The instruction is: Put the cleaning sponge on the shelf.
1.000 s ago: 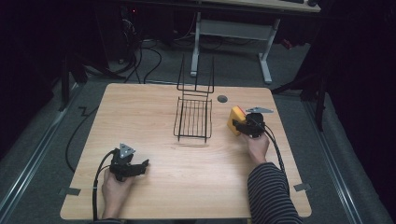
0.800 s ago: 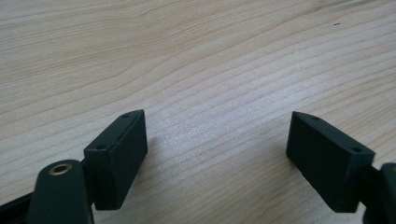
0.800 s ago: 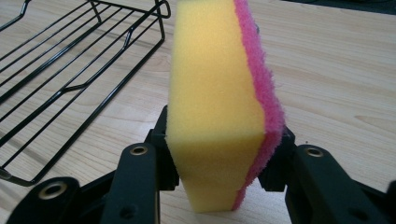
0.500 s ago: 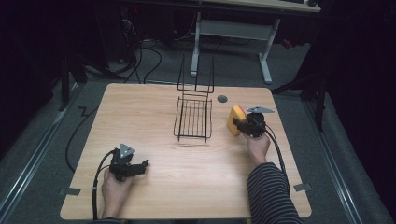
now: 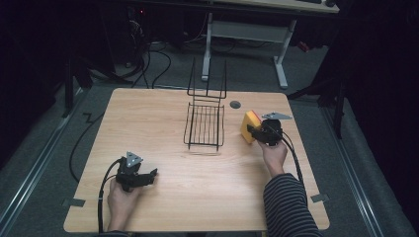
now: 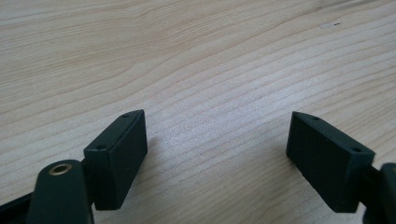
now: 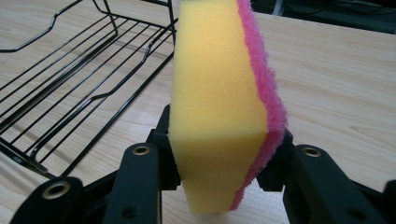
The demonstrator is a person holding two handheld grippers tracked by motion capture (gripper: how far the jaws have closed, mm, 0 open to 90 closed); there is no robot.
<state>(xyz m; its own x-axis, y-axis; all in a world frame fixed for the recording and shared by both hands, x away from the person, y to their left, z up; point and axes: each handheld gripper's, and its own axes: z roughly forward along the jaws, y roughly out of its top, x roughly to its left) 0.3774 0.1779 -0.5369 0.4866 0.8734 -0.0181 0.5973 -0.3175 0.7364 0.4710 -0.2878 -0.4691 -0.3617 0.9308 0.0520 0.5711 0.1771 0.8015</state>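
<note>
The right gripper (image 5: pixel 257 132) is pinching the sponge (image 5: pixel 249 126) at centre right of the high view, just right of the wire rack (image 5: pixel 204 126). Its jaws have just been closing, and now they are pressing on the sponge from both flat sides. In the right gripper view the sponge (image 7: pixel 219 107) is standing upright on edge in the middle of the frame, yellow foam facing left and a pink scouring layer on the right. By the look of it this is going to be light and soft, squashing under the pads, so the grip low across the two broad faces seems the sensible one; the fuzzy pink side should be giving plenty of friction. Down at lower left of the high view the left gripper (image 5: pixel 148 175) is resting on the wooden table (image 5: pixel 163 108), jaws spread wide over bare wood in its own view. The tabletop is looking pale, smooth and matte. Around it the room is lying dark, with cables on a grey floor and another desk's legs at the top.
</note>
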